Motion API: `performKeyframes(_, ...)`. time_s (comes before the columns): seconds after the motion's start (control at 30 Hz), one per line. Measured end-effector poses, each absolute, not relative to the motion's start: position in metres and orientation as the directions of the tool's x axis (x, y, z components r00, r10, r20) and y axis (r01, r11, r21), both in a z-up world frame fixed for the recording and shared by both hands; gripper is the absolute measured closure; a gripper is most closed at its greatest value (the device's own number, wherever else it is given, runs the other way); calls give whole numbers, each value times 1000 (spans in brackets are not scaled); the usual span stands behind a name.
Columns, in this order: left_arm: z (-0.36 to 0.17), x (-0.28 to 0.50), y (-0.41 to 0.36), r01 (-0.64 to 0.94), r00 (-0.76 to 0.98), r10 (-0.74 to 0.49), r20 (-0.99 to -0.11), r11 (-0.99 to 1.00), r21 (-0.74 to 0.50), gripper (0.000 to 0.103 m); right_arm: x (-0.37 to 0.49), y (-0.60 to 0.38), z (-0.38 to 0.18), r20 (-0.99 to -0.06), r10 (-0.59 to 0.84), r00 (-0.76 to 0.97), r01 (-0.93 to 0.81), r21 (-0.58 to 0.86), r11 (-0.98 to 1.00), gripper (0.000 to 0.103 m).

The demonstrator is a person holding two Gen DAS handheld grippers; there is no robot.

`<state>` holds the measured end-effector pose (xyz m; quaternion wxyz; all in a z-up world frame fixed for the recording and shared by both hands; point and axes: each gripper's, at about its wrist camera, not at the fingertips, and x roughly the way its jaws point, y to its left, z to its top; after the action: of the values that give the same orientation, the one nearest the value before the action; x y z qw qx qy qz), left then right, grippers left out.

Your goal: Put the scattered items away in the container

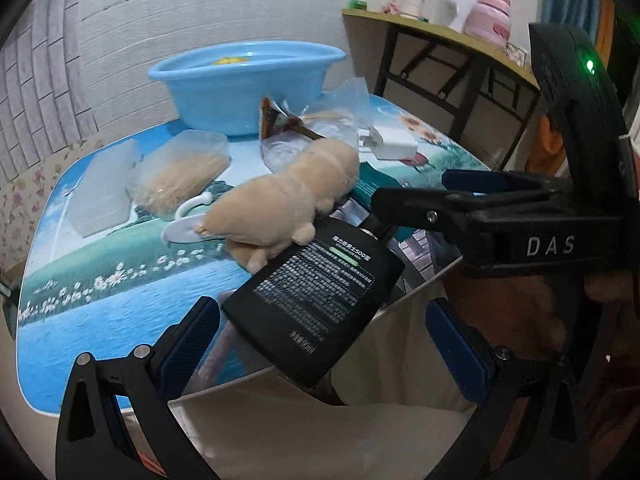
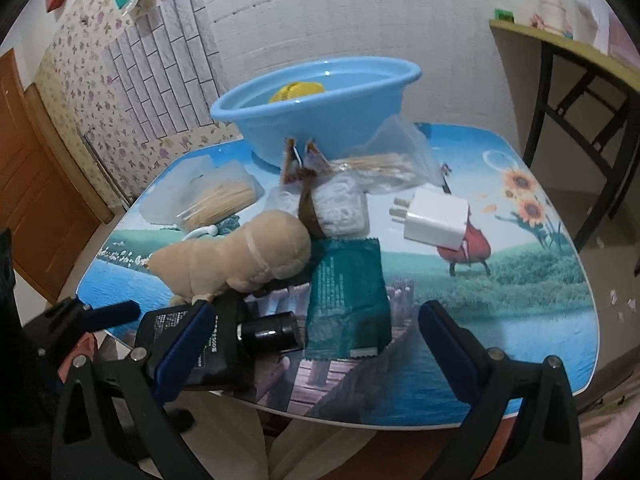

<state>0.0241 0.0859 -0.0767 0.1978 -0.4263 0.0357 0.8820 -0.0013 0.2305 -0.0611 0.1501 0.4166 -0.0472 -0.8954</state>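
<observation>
Dim, bluish indoor light in both views, with soft, weak shadows. Heavy fisheye bending and dark corners. The glossy tabletop [image 2: 460, 312] shows faint sheen; the plush toy [image 1: 288, 204] looks slightly blurred.

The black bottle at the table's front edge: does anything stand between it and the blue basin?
Yes. The plush toy lies just behind the black bottle, and snack packets crowd the blue basin.

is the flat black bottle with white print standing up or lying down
Lying down. The flat black bottle rests on its broad side at the table edge, partly overhanging it, its round cap pointing sideways across the tabletop.
</observation>
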Motion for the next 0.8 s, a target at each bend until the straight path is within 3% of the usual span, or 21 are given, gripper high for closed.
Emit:
performKeyframes(0.33, -85, 6, 67, -324, -524, 342, -780, -927, -189, 1, -7, 241, -66, -744, -289, -602, 186, 221, -957, 8)
performKeyframes(0.4, -84, 7, 63, -329, -529, 369, -764, -919, -217, 10, -8, 241, -68, -749, -284, -598, 182, 217, -959, 12)
performKeyframes(0.43, -83, 8, 61, -340, -526, 394, -754, -910, -238, 22, -9, 241, -69, -752, -283, -596, 180, 219, -959, 15)
performKeyframes(0.63, -80, 7, 35, -315, -533, 455, -713, -889, -332, 53, -20, 236, -75, -757, -261, -599, 186, 185, -965, 26)
performKeyframes(0.8, -77, 12, 26, -329, -535, 455, -712, -888, -320, 54, -24, 229, -77, -761, -262, -593, 211, 167, -963, 26)
